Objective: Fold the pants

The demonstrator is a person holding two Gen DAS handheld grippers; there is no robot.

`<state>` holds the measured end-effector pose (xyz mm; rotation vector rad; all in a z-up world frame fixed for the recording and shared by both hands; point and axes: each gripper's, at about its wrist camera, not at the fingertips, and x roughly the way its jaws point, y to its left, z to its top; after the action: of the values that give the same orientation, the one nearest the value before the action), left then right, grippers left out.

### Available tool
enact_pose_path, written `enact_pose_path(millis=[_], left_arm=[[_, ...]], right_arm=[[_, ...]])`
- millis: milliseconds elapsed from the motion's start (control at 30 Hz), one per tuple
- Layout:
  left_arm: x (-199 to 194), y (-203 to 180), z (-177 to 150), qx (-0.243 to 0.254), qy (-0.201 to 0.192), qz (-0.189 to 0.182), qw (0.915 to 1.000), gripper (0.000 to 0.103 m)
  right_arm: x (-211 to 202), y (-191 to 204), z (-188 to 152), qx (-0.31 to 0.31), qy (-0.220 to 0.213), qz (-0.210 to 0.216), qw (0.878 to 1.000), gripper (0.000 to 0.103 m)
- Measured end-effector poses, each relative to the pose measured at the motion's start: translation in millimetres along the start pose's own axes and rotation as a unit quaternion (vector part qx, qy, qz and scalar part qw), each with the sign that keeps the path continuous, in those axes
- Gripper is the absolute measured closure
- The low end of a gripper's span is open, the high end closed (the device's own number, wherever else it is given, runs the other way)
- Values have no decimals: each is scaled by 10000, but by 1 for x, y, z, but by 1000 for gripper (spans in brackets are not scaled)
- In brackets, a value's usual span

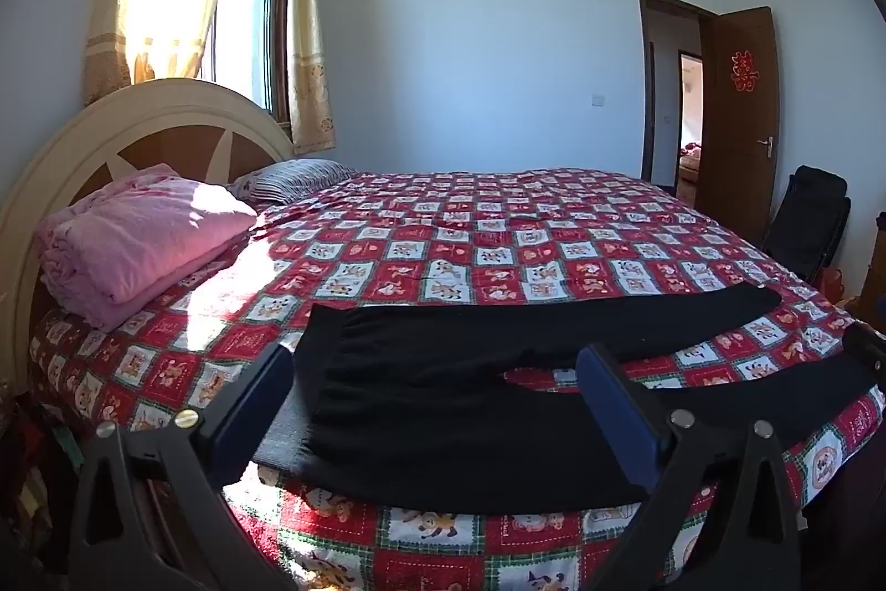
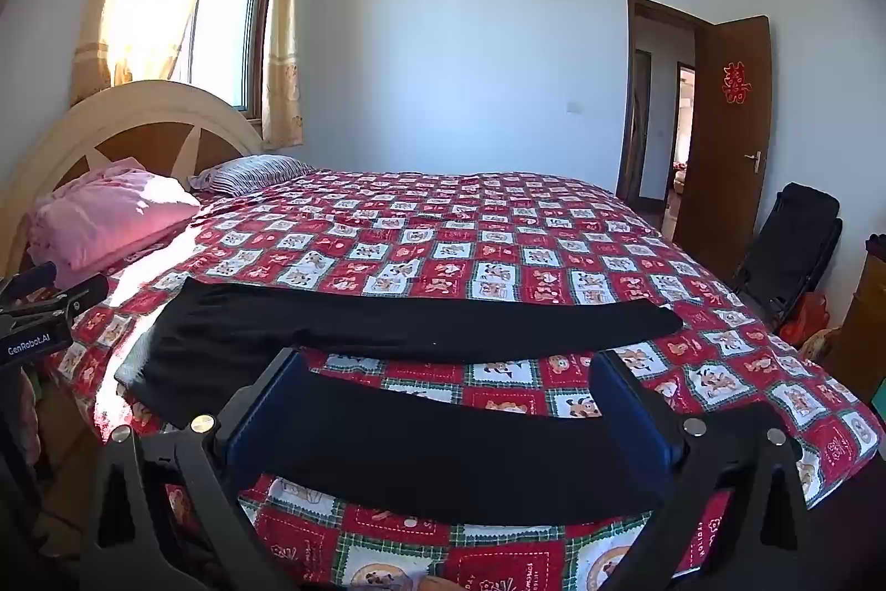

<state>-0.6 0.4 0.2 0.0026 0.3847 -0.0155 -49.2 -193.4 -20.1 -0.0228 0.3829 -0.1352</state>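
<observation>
Both of your jaw sets stand wide apart with nothing pressed between the pads. Your left gripper (image 1: pixel 437 380) hangs above the waist end of the pants; your right gripper (image 2: pixel 443 397) hangs above the nearer leg, and neither one touches the cloth.

1. Bed (image 1: pixel 498 225): it fills most of each view and carries a red, white and green checked cover with cartoon prints. Its rounded cream and brown headboard (image 1: pixel 166 114) stands at the left, under a sunlit window (image 1: pixel 249 9) with yellow curtains.

2. Pants (image 2: pixel 387 325): black, laid flat on the cover along the near edge of the bed. The waist lies toward the headboard side. The two legs run to the right and are spread apart, with a strip of cover showing between them.

3. Pink blanket (image 1: pixel 138 236): folded, resting against the headboard, well apart from the pants. A striped pillow (image 1: pixel 299 178) lies just beyond it.

4. Door (image 2: pixel 731 137): brown, standing open on the right wall, with a red paper ornament on it. A black folding chair (image 2: pixel 792 247) leans near it.
</observation>
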Motion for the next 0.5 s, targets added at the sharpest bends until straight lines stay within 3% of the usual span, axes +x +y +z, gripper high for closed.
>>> enact_pose_path(millis=[67, 167, 500], left_arm=[[6, 10, 1, -197, 150, -72, 9997, 0], [4, 3, -2, -54, 56, 72, 9999, 0], [7, 4, -4, -87, 135, 55, 9999, 0]], right_arm=[[0, 0, 0, 3, 4, -7, 10000, 1], [1, -1, 0, 14, 0, -18, 10000, 1], [4, -3, -3, 32, 20, -7, 10000, 1]])
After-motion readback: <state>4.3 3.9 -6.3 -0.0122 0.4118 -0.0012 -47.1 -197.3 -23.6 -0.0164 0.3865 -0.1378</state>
